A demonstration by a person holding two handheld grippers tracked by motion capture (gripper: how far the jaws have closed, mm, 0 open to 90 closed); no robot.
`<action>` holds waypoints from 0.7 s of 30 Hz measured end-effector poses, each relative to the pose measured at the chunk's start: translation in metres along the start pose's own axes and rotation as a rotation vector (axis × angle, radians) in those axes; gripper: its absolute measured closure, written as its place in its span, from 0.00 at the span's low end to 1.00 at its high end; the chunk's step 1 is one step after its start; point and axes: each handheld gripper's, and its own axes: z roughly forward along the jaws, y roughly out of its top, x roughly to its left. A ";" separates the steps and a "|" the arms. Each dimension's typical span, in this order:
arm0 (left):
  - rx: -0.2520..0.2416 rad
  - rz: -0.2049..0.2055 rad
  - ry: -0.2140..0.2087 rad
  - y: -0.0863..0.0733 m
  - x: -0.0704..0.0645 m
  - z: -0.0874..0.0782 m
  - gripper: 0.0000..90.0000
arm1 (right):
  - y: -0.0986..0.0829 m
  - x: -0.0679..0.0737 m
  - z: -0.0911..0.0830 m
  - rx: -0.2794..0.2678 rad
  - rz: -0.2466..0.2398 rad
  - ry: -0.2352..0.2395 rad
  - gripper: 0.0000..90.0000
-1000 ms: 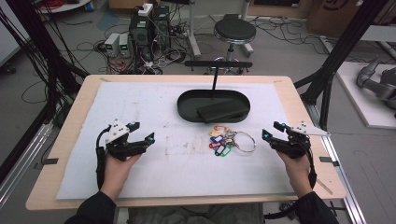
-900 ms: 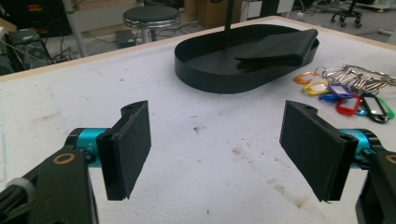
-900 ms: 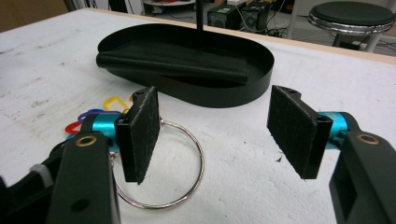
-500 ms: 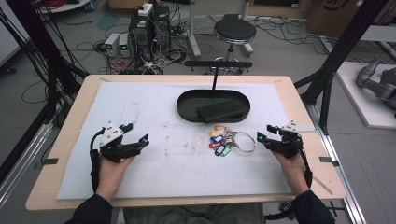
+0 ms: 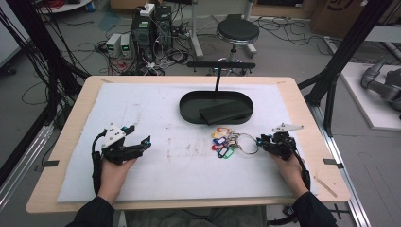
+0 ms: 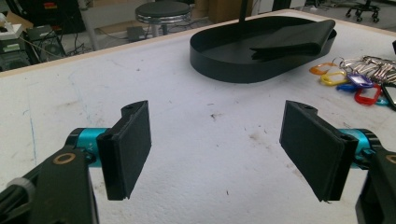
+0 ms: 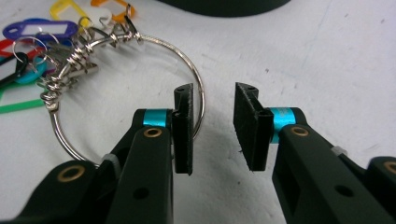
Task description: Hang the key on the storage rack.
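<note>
A large metal key ring (image 5: 248, 143) lies on the white mat with a bunch of coloured key tags (image 5: 222, 142) on its left side. My right gripper (image 5: 261, 140) sits at the ring's right edge. In the right gripper view the gripper (image 7: 213, 93) is open a little, and the ring's wire (image 7: 177, 49) runs down just inside the left pad, with the tags (image 7: 37, 28) beyond. My left gripper (image 5: 138, 134) rests on the mat's left side, wide open (image 6: 217, 112) and holding nothing, with the tags (image 6: 355, 81) far off to its right.
A black oval tray (image 5: 189, 106) holding a flat black folded piece (image 5: 224, 112) stands just behind the keys; it appears in the left gripper view too (image 6: 233, 70). A black T-shaped stand (image 5: 220, 66) rises behind it. A stool (image 5: 238, 32) and computers (image 5: 142, 28) stand beyond the table.
My right gripper has slid left across the mat until its jaws reach the ring's right edge. The left gripper has shifted only slightly.
</note>
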 end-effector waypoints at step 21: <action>0.005 0.002 0.004 -0.001 -0.002 0.001 0.28 | 0.003 0.006 0.006 0.038 0.025 -0.008 0.96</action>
